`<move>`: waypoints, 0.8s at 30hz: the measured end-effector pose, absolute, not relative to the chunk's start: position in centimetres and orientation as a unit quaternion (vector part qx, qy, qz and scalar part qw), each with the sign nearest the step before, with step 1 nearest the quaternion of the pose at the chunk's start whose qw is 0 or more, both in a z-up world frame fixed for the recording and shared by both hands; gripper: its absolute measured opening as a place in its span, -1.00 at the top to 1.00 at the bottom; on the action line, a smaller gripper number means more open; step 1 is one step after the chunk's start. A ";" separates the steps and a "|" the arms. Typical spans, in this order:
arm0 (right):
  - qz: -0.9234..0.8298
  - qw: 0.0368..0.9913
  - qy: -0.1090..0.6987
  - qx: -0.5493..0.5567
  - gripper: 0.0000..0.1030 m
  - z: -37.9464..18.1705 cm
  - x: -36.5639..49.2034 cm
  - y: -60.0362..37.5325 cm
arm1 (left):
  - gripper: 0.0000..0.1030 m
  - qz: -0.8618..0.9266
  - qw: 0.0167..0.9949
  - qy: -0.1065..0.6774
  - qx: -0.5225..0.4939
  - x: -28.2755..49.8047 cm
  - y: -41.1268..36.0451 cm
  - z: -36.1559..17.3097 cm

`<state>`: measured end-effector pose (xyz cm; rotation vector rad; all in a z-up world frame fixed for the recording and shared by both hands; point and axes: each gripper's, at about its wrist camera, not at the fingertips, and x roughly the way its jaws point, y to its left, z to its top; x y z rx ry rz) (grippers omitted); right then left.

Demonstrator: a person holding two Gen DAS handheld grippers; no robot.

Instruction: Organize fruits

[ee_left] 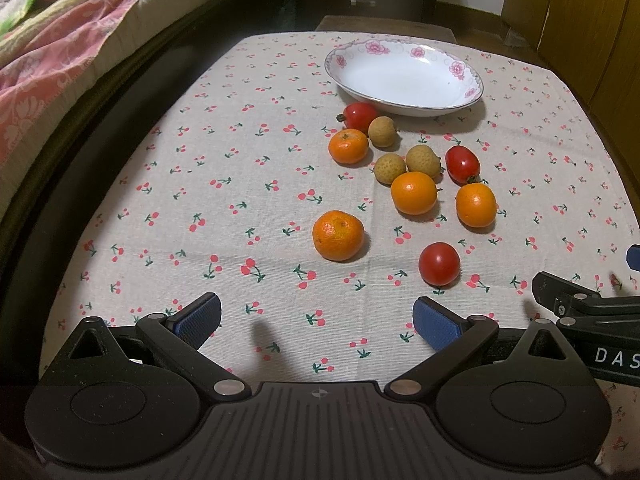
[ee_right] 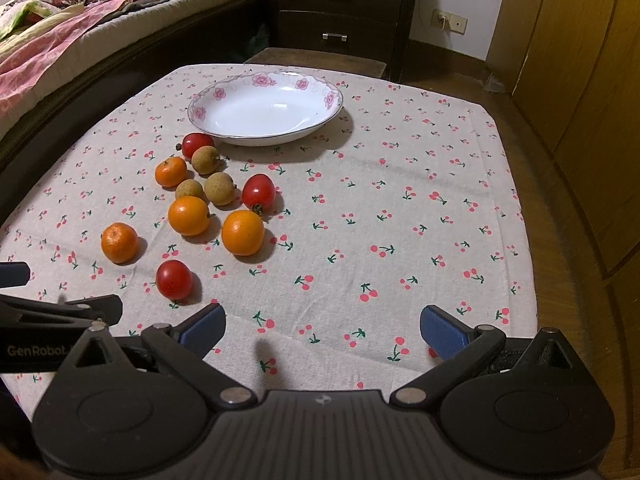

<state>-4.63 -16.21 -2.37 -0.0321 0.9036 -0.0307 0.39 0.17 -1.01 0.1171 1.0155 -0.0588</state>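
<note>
A white bowl with pink flowers (ee_left: 404, 74) (ee_right: 266, 110) sits empty at the far side of the table. In front of it lie several oranges, three red tomatoes and three tan longans. The nearest orange (ee_left: 338, 235) (ee_right: 119, 242) and nearest tomato (ee_left: 439, 264) (ee_right: 173, 279) lie closest to me. My left gripper (ee_left: 318, 322) is open and empty, just short of that orange. My right gripper (ee_right: 322, 330) is open and empty, to the right of the fruit over bare cloth. Each gripper's side shows at the edge of the other's view.
The table wears a cherry-print cloth (ee_right: 400, 208). A bed with pink bedding (ee_left: 60, 48) runs along the left. A dark drawer chest (ee_right: 340, 12) stands behind the table. Wooden panels (ee_right: 580, 100) line the right.
</note>
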 end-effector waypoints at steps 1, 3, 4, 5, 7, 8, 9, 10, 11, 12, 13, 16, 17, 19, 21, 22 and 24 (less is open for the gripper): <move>-0.014 0.900 0.436 -0.016 -1.00 -2.4 -4.7 -16.1 | -1.00 -0.029 0.872 0.486 0.056 0.4 0.2 -1.0; -0.014 0.899 0.438 -0.016 -1.00 -2.6 -4.7 -16.1 | -1.00 -0.029 0.871 0.486 0.060 0.4 0.1 -1.1; -0.013 0.898 0.440 -0.015 -1.00 -2.7 -4.6 -16.2 | -1.00 -0.028 0.871 0.486 0.061 0.4 0.1 -1.2; -0.011 0.898 0.440 -0.015 -1.00 -2.7 -4.5 -16.2 | -1.00 -0.027 0.871 0.487 0.061 0.4 0.2 -1.2; -0.007 0.896 0.444 -0.012 -0.99 -2.9 -4.3 -16.1 | -0.99 -0.025 0.870 0.488 0.061 0.5 0.3 -1.3; -0.003 0.895 0.447 -0.012 -0.98 -2.9 -4.2 -16.0 | -0.99 -0.025 0.870 0.489 0.060 0.5 0.3 -1.4; 0.000 0.895 0.446 -0.013 -0.96 -2.9 -4.1 -15.9 | -0.99 -0.026 0.870 0.489 0.057 0.6 0.4 -1.4; 0.003 0.895 0.446 -0.014 -0.95 -2.8 -4.0 -15.9 | -0.99 -0.028 0.870 0.489 0.053 0.6 0.6 -1.4; 0.006 0.895 0.446 -0.014 -0.95 -2.7 -3.9 -15.8 | -0.99 -0.029 0.870 0.489 0.050 0.7 0.8 -1.5; 0.011 0.895 0.446 -0.014 -0.94 -2.6 -3.8 -15.8 | -0.99 -0.030 0.870 0.490 0.048 0.7 0.9 -1.5; 0.016 0.895 0.445 -0.014 -0.94 -2.6 -3.7 -15.6 | -0.99 -0.031 0.869 0.491 0.046 0.8 1.0 -1.6; 0.033 0.895 0.444 -0.018 -0.89 -2.4 -3.3 -15.2 | -0.99 -0.028 0.871 0.487 0.055 0.9 1.2 -1.6; 0.039 0.895 0.443 -0.018 -0.86 -2.4 -3.2 -15.1 | -0.98 -0.027 0.872 0.484 0.059 0.8 1.3 -1.6; 0.056 0.895 0.442 -0.019 -0.76 -2.4 -2.8 -14.6 | -0.97 -0.028 0.874 0.481 0.062 0.9 1.5 -1.4; 0.074 0.893 0.444 -0.018 -0.54 -2.3 -2.4 -14.2 | -0.95 -0.029 0.874 0.480 0.067 0.9 1.7 -1.3; 0.083 0.891 0.446 -0.015 -0.47 -2.3 -2.1 -14.1 | -0.93 -0.030 0.874 0.480 0.067 0.9 1.8 -1.3; 0.101 0.886 0.453 -0.002 -0.21 -2.5 -1.7 -13.8 | -0.90 -0.032 0.872 0.484 0.066 0.9 2.1 -1.4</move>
